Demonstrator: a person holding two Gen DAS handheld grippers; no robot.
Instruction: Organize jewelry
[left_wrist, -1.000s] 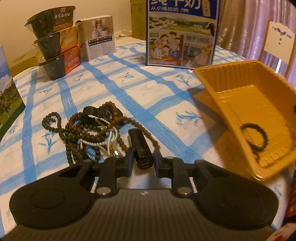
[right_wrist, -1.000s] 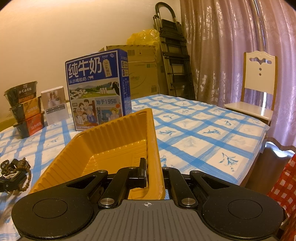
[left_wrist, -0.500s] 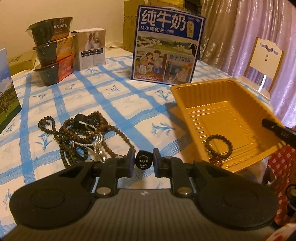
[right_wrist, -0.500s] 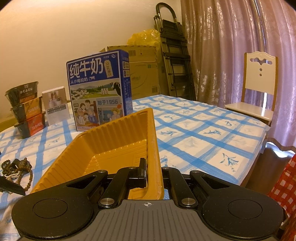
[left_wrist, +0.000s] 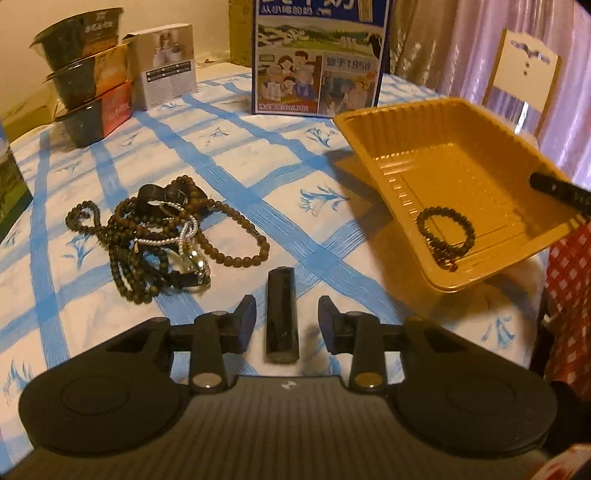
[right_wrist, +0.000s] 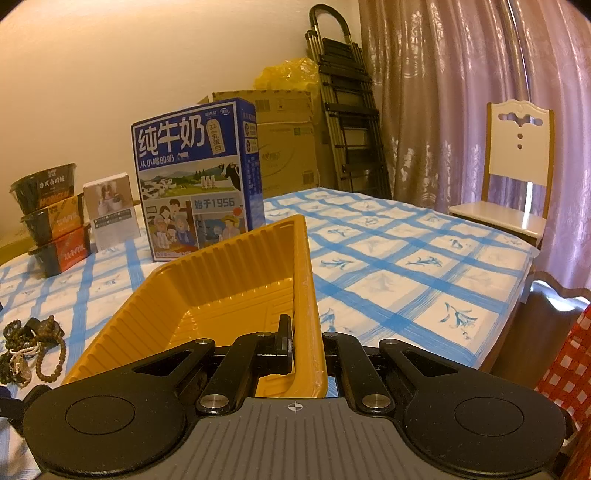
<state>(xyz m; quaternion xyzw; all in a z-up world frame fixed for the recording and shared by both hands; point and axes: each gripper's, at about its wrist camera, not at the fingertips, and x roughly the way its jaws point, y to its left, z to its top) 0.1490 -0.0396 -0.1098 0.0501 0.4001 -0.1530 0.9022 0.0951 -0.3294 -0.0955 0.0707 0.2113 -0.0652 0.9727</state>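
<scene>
My left gripper (left_wrist: 287, 319) is open, its fingers on either side of a black cylindrical case (left_wrist: 282, 317) lying on the tablecloth. A tangle of brown bead necklaces and a silver chain (left_wrist: 162, 236) lies to its left and also shows in the right wrist view (right_wrist: 27, 350). The yellow plastic tray (left_wrist: 373, 147) stands tilted at the right with a dark bead bracelet (left_wrist: 445, 230) inside. My right gripper (right_wrist: 304, 339) is shut on the tray's rim (right_wrist: 306, 295) and holds that side up.
A blue milk carton (left_wrist: 317, 59) stands at the back of the table. Stacked noodle bowls (left_wrist: 88, 74) and a small white box (left_wrist: 166, 77) are at the back left. A white chair (right_wrist: 517, 170) stands past the table's right edge.
My left gripper held the black case and lifted it; now its jaws have opened and the case lies on the cloth between them. The right gripper has stayed on the tray rim.
</scene>
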